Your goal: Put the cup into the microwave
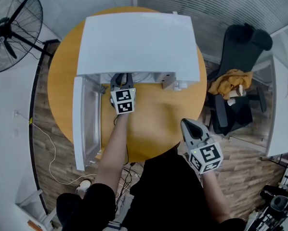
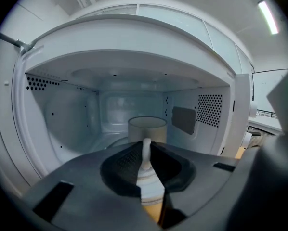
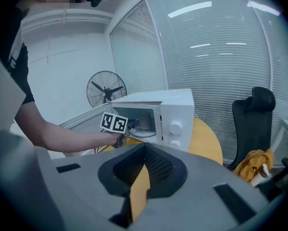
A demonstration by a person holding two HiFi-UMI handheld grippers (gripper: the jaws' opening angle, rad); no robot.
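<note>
A white microwave (image 1: 139, 42) stands on a round yellow table (image 1: 153, 124), its door (image 1: 85, 124) swung open to the left. My left gripper (image 1: 121, 77) reaches into the opening. In the left gripper view the pale cup (image 2: 147, 128) stands inside the cavity (image 2: 62, 119) on the turntable, and my left gripper (image 2: 146, 150) is shut on its handle. The right gripper view shows the microwave (image 3: 175, 109) from the side, with the cup (image 3: 143, 120) just inside. My right gripper (image 1: 189, 124) hovers over the table's near edge, jaws shut on nothing (image 3: 143, 160).
A standing fan (image 1: 11, 30) is at the far left. A black office chair (image 1: 240, 81) with a yellow cloth (image 1: 228, 81) sits to the right, beside a white desk (image 1: 283, 109). Cables (image 1: 62, 172) lie on the wooden floor under the door.
</note>
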